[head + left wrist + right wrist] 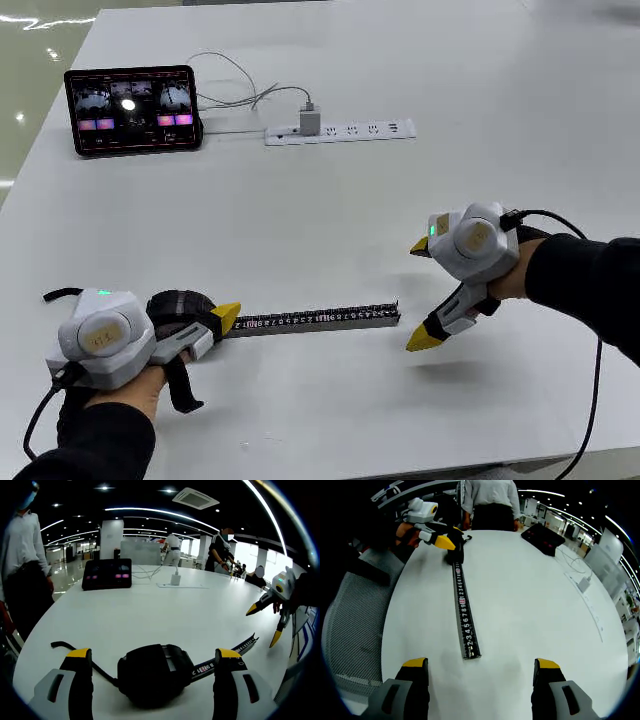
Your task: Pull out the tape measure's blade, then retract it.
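Closest was the left gripper (152, 655), spread wide, with the black tape measure (155, 677) sitting between its jaws on the white table (330, 200), gaps on both sides. Its blade (315, 319) lay pulled out flat. The right gripper (420, 292) was wide too, holding nothing, near the blade's end but not touching it.

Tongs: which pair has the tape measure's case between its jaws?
The left tongs: the black case sits between them. The right tongs hang open, clear of the blade.

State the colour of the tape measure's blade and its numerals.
Black blade with white numerals, clearest in the right gripper view.
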Demonstrator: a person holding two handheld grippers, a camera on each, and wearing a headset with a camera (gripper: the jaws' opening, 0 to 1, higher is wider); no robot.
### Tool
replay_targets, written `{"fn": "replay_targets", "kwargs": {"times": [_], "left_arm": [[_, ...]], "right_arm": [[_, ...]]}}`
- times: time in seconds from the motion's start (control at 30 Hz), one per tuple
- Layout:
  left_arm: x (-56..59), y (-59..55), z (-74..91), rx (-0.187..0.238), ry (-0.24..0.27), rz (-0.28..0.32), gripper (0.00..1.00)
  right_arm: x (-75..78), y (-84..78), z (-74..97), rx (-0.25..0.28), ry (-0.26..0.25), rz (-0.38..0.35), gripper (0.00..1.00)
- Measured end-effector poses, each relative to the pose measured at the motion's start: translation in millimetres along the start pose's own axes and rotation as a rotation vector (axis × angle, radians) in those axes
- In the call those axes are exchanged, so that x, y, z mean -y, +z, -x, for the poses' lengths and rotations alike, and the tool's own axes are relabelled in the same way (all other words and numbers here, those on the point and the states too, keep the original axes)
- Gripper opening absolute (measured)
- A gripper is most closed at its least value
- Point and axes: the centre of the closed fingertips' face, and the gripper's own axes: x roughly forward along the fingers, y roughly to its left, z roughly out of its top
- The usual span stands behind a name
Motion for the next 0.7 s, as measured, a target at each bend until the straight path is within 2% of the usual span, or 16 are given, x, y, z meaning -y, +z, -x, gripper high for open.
{"fn": "replay_targets", "kwargs": {"times": [0.3,0.7], "left_arm": [[-0.7,-4.8,-5.7,0.001,-0.003,-0.031,0.99],[-1.2,-8.7,-8.6,-0.008,-0.003,-0.034,0.97]], "right_arm": [[-1.7,4.4,-11.3,-0.018,0.029,0.044,0.73],[-12.9,3.0,-18.3,-0.040,0.089,0.097,0.44]]}}
